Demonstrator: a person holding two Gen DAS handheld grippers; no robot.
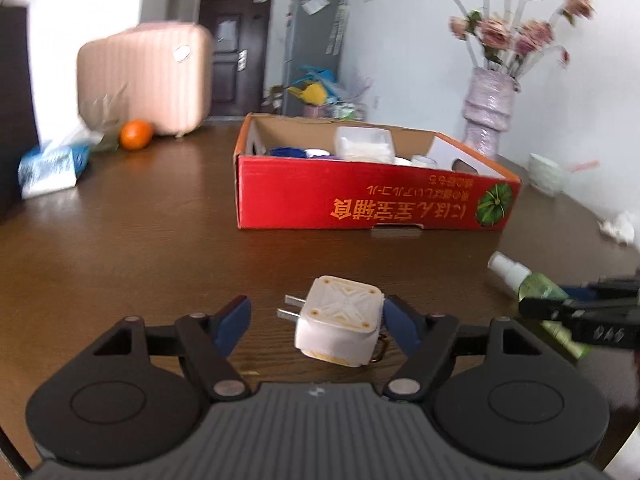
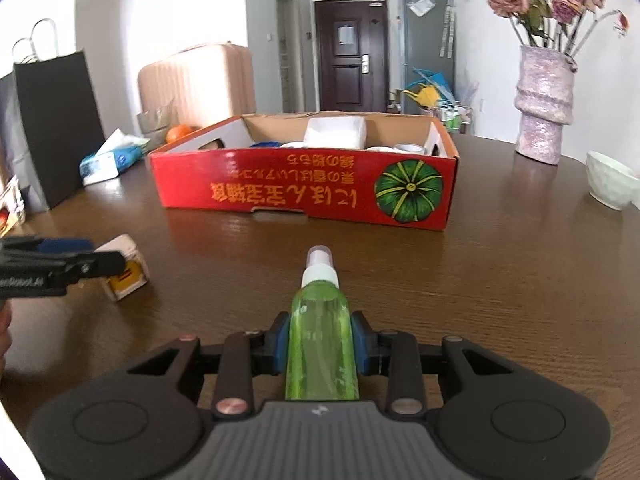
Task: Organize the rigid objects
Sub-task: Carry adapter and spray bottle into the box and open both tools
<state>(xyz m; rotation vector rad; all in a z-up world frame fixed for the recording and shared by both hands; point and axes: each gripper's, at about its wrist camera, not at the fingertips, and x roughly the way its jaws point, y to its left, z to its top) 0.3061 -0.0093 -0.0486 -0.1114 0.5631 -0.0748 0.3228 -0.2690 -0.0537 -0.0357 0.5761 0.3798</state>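
Landmark: red cardboard box (image 2: 304, 188), open-topped, on the brown wooden table (image 2: 500, 280).
Box contents: a white square container (image 2: 335, 132) near the far wall; a blue item (image 1: 289, 152) and several white round items (image 2: 408, 147) beside it. Most of each lies below the box rim; they cannot be identified further.
Left gripper (image 1: 316, 318): jaws spread wide. A white plug adapter (image 1: 340, 320) lies on the table between the blue pads (image 1: 232, 322), nearer the right-hand pad; contact with that pad cannot be confirmed. The adapter's two prongs (image 1: 286, 308) point sideways. Position: in front of the box, toward the camera.
Right gripper (image 2: 320, 344): jaws closed against a green spray bottle (image 2: 321, 340), white nozzle pointing toward the box. Whether the bottle rests on the table or is lifted cannot be determined.
Left of box: tissue pack (image 2: 106, 162), orange (image 1: 137, 134), pink suitcase (image 1: 146, 80), black paper bag (image 2: 52, 128).
Right of box: textured vase (image 2: 543, 106) holding dried flowers (image 2: 560, 0), and a pale bowl (image 2: 610, 184) cut off at the frame edge.
Hard to make out: the left wrist view is blurred; box lettering appears upside down.
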